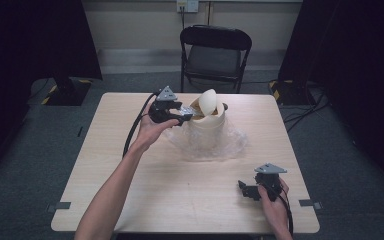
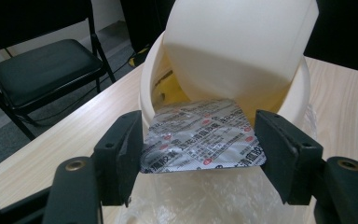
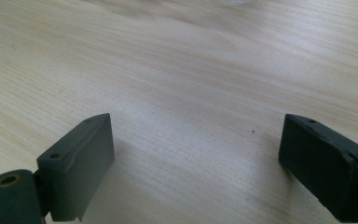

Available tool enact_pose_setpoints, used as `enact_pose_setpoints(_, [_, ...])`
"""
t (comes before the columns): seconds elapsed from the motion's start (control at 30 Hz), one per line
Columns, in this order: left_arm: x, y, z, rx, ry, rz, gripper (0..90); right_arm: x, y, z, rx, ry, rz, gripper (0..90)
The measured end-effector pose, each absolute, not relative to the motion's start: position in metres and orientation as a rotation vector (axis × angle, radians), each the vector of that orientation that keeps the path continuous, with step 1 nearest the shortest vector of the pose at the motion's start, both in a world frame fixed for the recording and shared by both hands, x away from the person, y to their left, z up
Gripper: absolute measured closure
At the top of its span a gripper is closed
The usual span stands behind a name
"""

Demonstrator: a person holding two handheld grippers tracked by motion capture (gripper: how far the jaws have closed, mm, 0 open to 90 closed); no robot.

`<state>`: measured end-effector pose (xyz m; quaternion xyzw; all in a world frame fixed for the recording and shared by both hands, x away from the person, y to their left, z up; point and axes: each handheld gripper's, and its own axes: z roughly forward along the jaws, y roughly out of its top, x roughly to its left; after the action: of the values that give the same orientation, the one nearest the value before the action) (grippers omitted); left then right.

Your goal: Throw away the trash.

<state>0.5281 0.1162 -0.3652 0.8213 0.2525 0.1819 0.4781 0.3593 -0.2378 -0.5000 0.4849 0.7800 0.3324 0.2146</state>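
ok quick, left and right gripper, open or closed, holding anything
left gripper: shut on the silver blister pack, held at the rim of the cream swing-lid bin
right gripper: open, nothing between its jaws, low over the table

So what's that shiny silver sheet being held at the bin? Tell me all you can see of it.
It is a blister pack of pills: a flat, rectangular foil sheet with rounded corners, silver and crinkled, printed all over with small grey text and red marks. It lies roughly level, clamped at its two side edges between the black jaws of the left gripper. Its far edge reaches over the rim of the cream swing-lid bin, just below the tilted lid. Crumpled clear plastic lies underneath.
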Motion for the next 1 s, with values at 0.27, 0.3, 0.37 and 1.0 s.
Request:
enact_pose_setpoints(0.27, [0.534,0.103,-0.364,1.987,0.610,0.435,43.9,0.359,-0.238,-0.500,1.346,2.164,0.922,9.2])
enact_pose_setpoints(0.3, [0.536,0.098,-0.364,1.993,0.610,0.439,44.3,0.359,-0.238,-0.500,1.344,2.164,0.922,9.3])
enact_pose_setpoints(0.37, [0.539,0.093,-0.366,2.012,0.606,0.428,45.7,0.359,-0.238,-0.500,1.344,2.164,0.922,9.3])
enact_pose_setpoints(1.0, [0.539,0.106,-0.365,1.940,0.665,0.390,21.0,0.359,-0.238,-0.500,1.341,2.163,0.923,9.3])
